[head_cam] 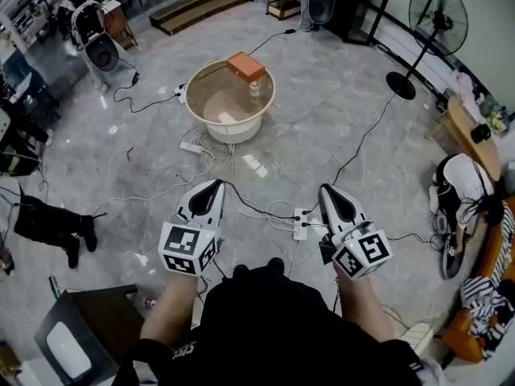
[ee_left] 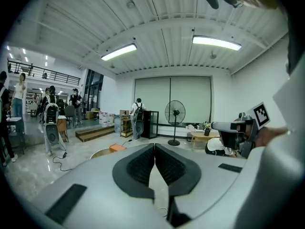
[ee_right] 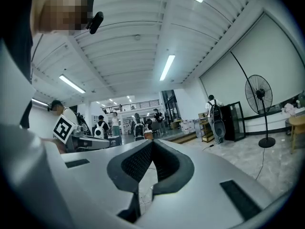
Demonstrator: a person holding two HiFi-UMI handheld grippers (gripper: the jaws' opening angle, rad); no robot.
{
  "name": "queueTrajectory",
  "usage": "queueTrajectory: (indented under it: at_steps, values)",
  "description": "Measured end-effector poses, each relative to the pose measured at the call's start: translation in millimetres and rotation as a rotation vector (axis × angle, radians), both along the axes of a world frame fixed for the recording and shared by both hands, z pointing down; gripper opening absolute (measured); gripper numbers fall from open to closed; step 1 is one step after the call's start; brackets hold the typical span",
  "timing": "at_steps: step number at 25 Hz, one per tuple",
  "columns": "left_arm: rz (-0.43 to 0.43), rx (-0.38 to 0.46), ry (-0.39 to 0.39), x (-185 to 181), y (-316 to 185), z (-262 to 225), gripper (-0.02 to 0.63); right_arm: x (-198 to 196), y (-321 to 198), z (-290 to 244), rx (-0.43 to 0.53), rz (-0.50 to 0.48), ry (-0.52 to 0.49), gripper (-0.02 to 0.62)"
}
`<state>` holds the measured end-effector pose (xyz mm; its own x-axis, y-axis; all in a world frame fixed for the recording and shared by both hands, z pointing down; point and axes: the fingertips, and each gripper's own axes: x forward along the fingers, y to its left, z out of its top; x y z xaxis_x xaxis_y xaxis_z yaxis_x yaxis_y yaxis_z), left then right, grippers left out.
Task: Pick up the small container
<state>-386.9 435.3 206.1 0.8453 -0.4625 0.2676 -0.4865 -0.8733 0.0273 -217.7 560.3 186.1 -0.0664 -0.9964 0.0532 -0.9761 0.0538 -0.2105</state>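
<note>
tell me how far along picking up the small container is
Done: nothing yet. The small container appears to sit in the round basin beside an orange block, well ahead on the floor. In hand: nothing; the left tool and right tool are both shut and empty, held near the person's body. Still to do: walk up, open a tool, close it on the container, lift.
</note>
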Motion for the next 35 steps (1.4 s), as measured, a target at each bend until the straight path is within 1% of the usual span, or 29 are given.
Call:
queueTrajectory:
  at_steps: [6, 13, 17, 21, 26, 30, 35]
  values:
    - [-0.013, 0.014, 0.019, 18.2, 12.0, -8.5, 0.018, 17.5, 16.2, -0.3, 0.036, -0.035, 0.028, 0.012]
    - [-0.002, -0.011, 0.017, 34.3, 25.8, 0.5, 0.018, 42.4, 28.5, 8.0, 0.012, -0.005, -0.026, 0.013]
    - [-0.006, -0.027, 0.016, 40.1, 14.5, 13.5, 0.018, 49.2, 23.7, 18.7, -0.004, 0.005, -0.048, 0.014]
    - [0.002, -0.047, 0.023, 55.8, -7.7, 22.4, 0.018, 61.7, 7.4, 25.7, -0.028, 0.012, -0.053, 0.014]
    - [0.015, -0.071, 0.024, 80.8, -53.3, 33.7, 0.018, 86.6, -32.2, 30.2, -0.035, 0.026, -0.053, 0.014]
    - [0.046, -0.064, 0.022, 109.6, -100.7, 33.4, 0.018, 113.1, -79.7, 36.3, -0.046, 0.048, -0.074, 0.014]
    - [0.064, -0.064, 0.011, 137.2, -171.4, 31.9, 0.018, 128.6, -149.2, 42.8, -0.073, 0.034, -0.090, 0.014]
